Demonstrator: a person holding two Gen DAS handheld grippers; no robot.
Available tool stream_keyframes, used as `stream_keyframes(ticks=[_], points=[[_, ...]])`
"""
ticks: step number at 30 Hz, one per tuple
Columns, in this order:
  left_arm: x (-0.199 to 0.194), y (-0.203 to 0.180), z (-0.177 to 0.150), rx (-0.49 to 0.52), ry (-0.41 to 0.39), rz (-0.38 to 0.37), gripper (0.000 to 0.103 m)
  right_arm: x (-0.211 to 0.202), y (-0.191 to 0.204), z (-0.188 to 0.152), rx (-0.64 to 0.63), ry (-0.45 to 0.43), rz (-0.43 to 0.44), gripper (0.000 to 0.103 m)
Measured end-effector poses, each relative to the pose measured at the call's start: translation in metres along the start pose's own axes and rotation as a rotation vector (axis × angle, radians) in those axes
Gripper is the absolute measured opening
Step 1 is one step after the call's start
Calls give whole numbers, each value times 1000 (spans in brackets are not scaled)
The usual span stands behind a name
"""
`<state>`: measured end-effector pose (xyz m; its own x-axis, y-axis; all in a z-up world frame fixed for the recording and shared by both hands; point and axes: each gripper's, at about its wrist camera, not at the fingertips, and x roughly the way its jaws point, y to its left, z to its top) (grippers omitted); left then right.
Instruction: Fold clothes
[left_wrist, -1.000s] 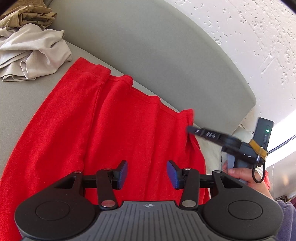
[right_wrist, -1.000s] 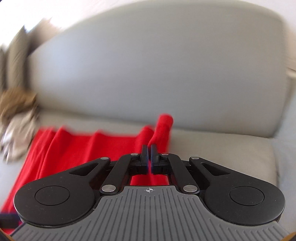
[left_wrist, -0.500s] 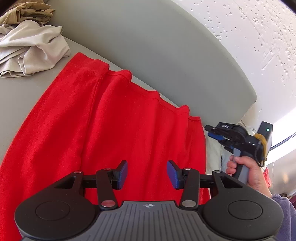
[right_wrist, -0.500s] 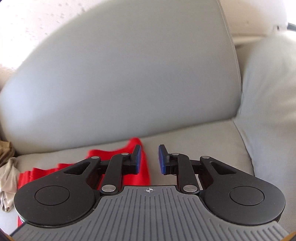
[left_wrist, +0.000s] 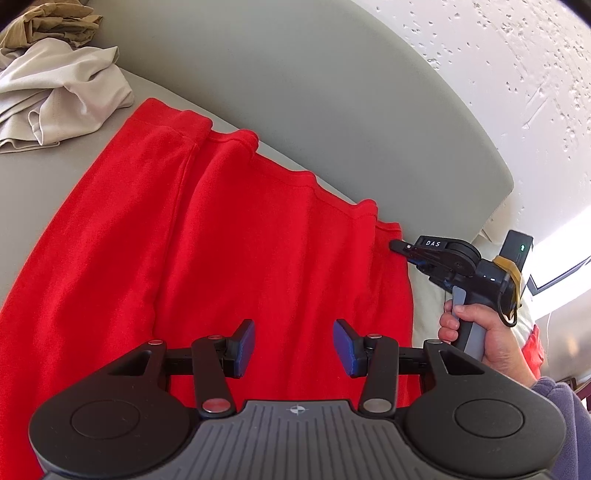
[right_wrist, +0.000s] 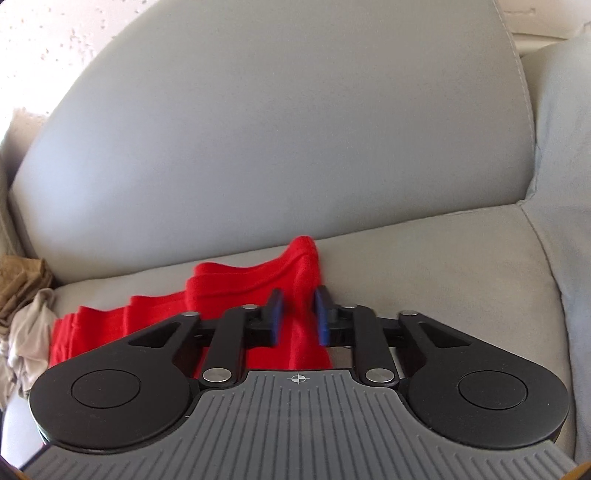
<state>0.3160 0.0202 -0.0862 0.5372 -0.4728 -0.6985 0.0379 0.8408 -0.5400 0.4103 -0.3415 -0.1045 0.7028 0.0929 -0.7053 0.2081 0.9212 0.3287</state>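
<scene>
The red garment (left_wrist: 236, 251) looked soft and limp (best pinched at its far right corner), where the right gripper (right_wrist: 298, 317) was closing around a fold, the left gripper (left_wrist: 293, 345) half open, empty.

Home living room: grey sofa (right_wrist: 280, 122), textured white wall (left_wrist: 517, 66), clothes pile (left_wrist: 55, 92).

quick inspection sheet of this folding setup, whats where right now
surface: grey sofa seat, with its backrest behind
job's things: red garment spread flat, far edge along the backrest
clutter: crumpled beige and tan clothes beside the garment
grippers: left tool open over the garment, nothing between; right tool jaws closing with the garment's corner fold between
cables: short black cable looped at the right tool's handle
surroundings: textured white wall
</scene>
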Motion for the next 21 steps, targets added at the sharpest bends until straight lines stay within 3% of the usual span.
stream_keyframes(ticks=[2,3,7,9,12,17,18,20,21], points=[[0,-1,-1,4,2,0,44,-8,10,1,-105,-25,-60,3],[0,-2,-1,7,2,-2,44,-16,21,-2,-165,-84,-116,3],[2,-6,-2,22,3,-4,44,-31,62,-16,-460,-255,-398,2],[4,-7,-3,32,11,2,44,-18,74,-21,-582,-194,-467,4],[7,-8,-4,41,21,7,44,-15,65,-13,-457,-77,-423,14],[2,-10,-9,66,34,-1,44,-79,55,8,-195,-124,-293,23],[-2,-8,-10,68,33,-2,44,-95,64,8,-209,-134,-266,27],[-11,-5,-12,73,31,-3,44,-127,82,7,-237,-154,-211,45],[-22,-1,-10,67,12,-19,44,-141,93,7,-255,-161,-184,48]])
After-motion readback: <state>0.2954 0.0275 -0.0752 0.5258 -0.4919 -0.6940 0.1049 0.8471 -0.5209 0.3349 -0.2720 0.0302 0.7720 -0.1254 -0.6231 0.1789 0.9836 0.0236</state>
